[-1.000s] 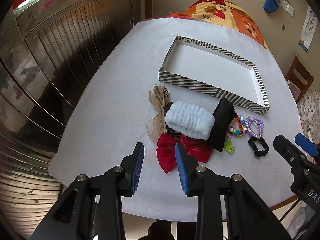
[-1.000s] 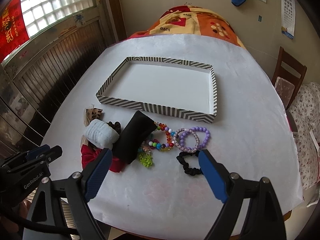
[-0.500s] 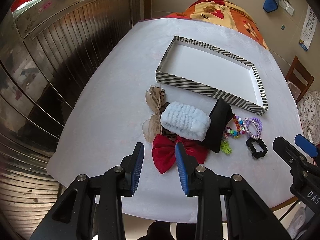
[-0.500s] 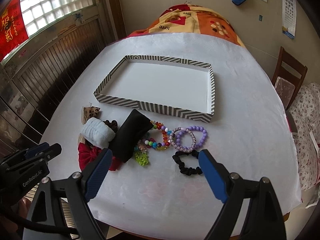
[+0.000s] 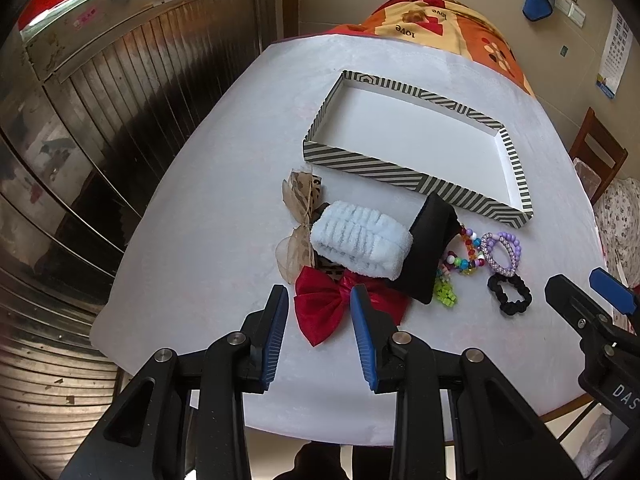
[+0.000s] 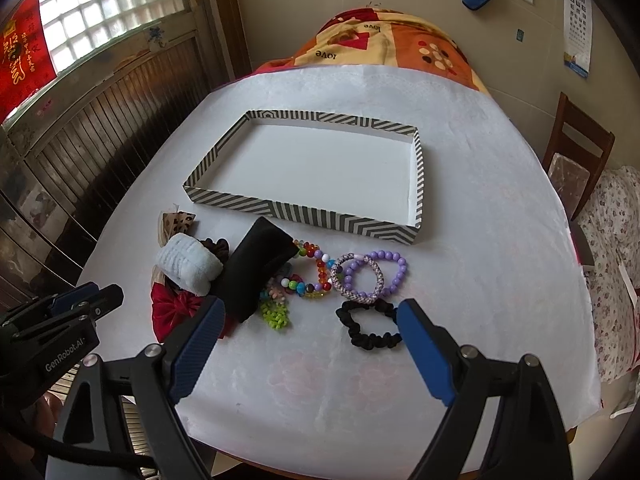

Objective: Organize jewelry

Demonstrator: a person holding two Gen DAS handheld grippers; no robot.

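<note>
A striped shallow tray [image 5: 360,166] [image 6: 304,214] lies with nothing in it on the white table. In front of it is a heap: a red bow [image 5: 320,312] [image 6: 172,308], a pale blue fluffy band [image 5: 360,240] [image 6: 188,264], a black pouch [image 5: 424,248] [image 6: 252,272], a colourful bead bracelet [image 5: 466,256] [image 6: 316,276], purple bracelets [image 5: 500,254] [image 6: 376,276], a black scrunchie [image 5: 510,294] [image 6: 368,328] and a green clip [image 5: 446,294] [image 6: 274,314]. My left gripper [image 5: 319,294] hovers open above the red bow. My right gripper [image 6: 310,306] stands wide open near the scrunchie, holding nothing.
A beige ribbon bow [image 5: 298,216] lies left of the heap. The table's near edge [image 6: 360,456] is just below the grippers. A wooden chair [image 6: 576,160] stands to the right, a dark slatted wall [image 5: 120,100] to the left, and an orange patterned cover [image 6: 380,44] beyond the table.
The heap sits slightly further left in the left wrist view, so that gripper has drifted a little to the right. Both grippers stay open and nothing on the table has moved.
</note>
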